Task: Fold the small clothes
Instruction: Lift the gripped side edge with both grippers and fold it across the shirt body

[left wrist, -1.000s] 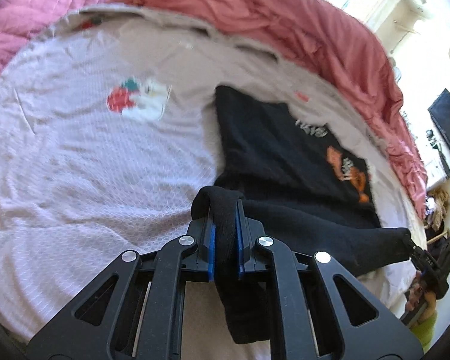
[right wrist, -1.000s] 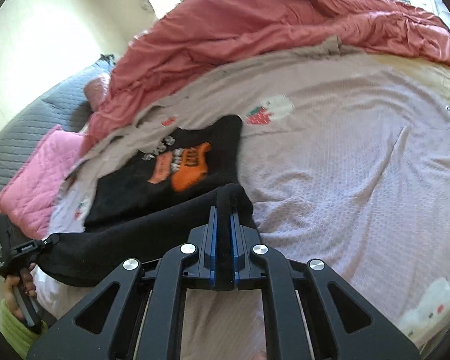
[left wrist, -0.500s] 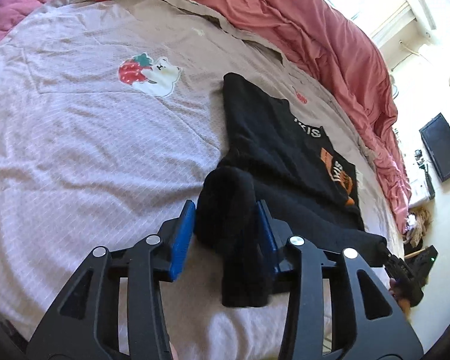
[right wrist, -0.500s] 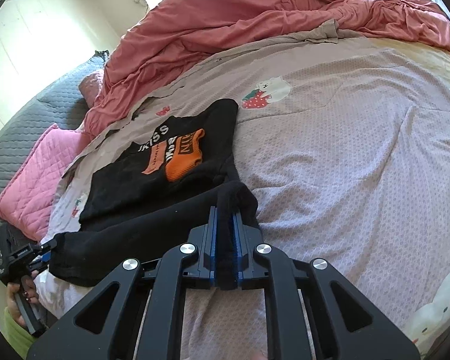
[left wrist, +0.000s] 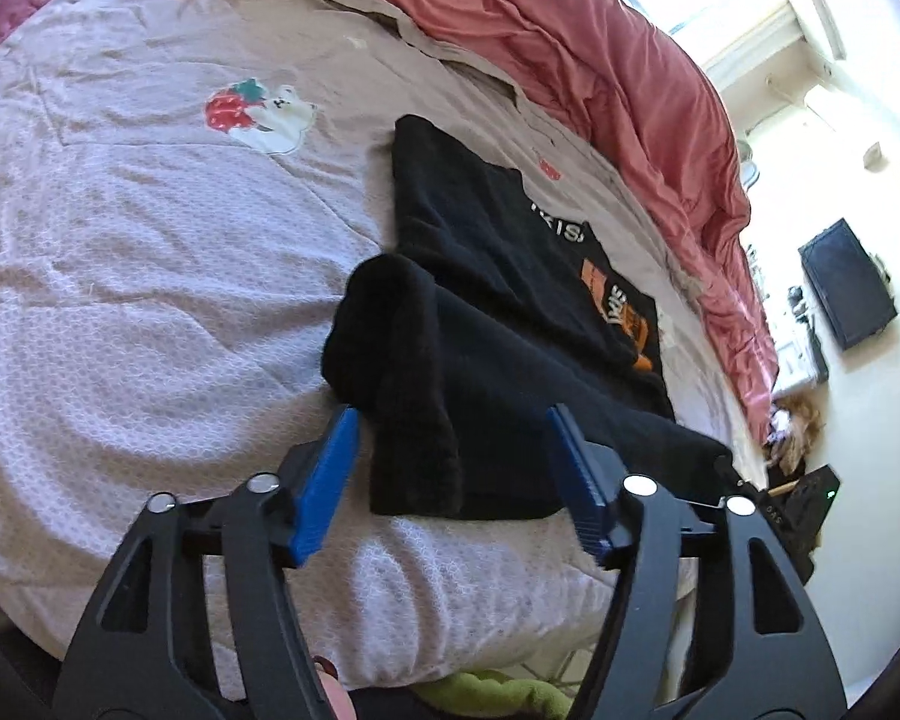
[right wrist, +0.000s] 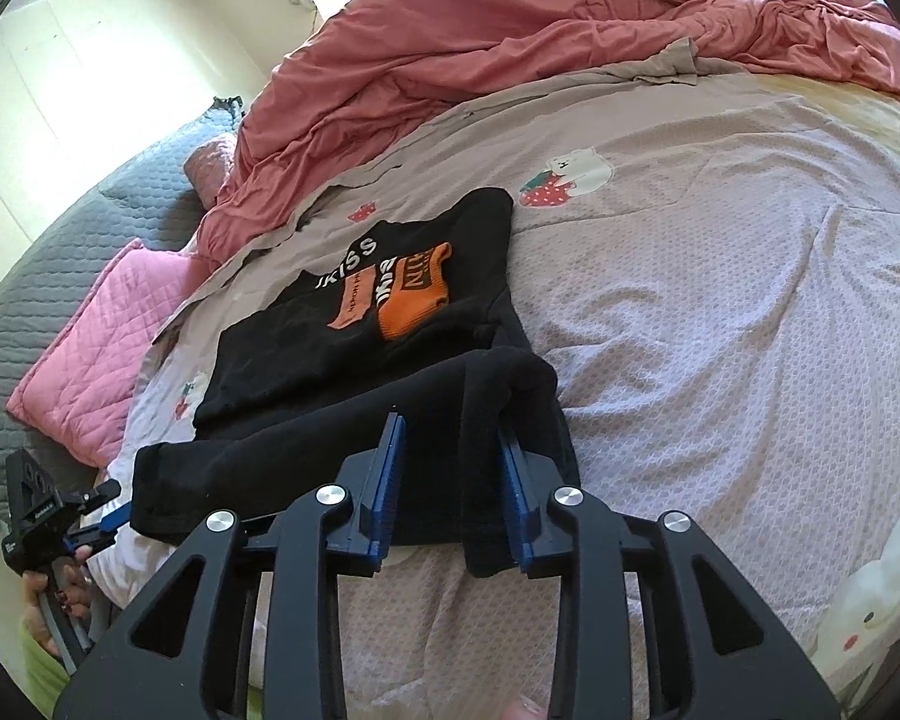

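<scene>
A small black T-shirt (left wrist: 510, 276) with an orange and white print lies on the pale bed sheet (left wrist: 150, 276), its near part folded over in a thick roll. My left gripper (left wrist: 453, 471) hangs at the roll's left end; its jaws are opening, and the cloth lies loose between the blue pads (left wrist: 330, 468). In the right wrist view the same T-shirt (right wrist: 354, 336) shows its print. My right gripper (right wrist: 450, 489) sits at the roll's right end with its jaws opening around a fold of cloth that no pad presses. Each view catches the other gripper at the bed's edge.
A rumpled red duvet (right wrist: 510, 30) is heaped along the far side of the bed. A pink quilted pillow (right wrist: 90, 354) and a grey quilt (right wrist: 60, 252) lie beyond the shirt's left end. A dark screen (left wrist: 846, 282) hangs on the wall at right.
Both grippers were shut on the black fold a second ago; both have let go, the left one wider. The fold now rests on the shirt, and the left gripper has drawn back.
</scene>
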A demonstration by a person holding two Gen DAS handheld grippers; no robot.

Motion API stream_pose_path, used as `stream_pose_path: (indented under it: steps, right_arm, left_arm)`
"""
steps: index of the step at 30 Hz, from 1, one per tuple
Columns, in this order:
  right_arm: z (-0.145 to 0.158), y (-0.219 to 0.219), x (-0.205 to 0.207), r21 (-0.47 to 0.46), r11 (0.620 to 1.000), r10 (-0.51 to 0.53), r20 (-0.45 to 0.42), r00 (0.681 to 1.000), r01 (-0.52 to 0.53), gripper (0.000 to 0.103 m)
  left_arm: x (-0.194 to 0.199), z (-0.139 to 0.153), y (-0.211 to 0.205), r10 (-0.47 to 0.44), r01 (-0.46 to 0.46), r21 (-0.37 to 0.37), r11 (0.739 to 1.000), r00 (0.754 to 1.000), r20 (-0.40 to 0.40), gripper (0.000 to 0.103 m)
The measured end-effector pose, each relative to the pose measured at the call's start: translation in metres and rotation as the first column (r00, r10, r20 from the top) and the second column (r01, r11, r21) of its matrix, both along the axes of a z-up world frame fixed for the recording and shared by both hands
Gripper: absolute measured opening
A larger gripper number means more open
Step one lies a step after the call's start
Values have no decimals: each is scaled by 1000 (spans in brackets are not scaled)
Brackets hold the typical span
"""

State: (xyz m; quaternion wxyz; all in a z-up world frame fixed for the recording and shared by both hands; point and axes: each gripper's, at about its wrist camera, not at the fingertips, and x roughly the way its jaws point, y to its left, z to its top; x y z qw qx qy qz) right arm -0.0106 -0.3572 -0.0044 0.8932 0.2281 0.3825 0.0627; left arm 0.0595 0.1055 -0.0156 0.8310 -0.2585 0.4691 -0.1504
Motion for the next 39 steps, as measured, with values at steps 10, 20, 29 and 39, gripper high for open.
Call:
stream_pose_path:
  steps: [10,20,29,39]
  right_arm:
    - [-5,4,-3,-2,1000,18,-27,999,-18,30]
    - [-13,4,2,-5,999,34,-56,998,-34,30]
    - [4,2,15,-41,999,32,2,999,-32,8]
    - [29,-1,54,-92,995,46,61,997,-40,7]
  left_arm:
    - [10,-18,-19,-12,17,85,996,998,-63,58]
    - [12,-19,-22,-10,20,137,990,997,-71,14]
    - [21,15,-14,4,-4,74,997,1000,10,13]
    - [60,42,-12,63,-63,1,998,997,50,12]
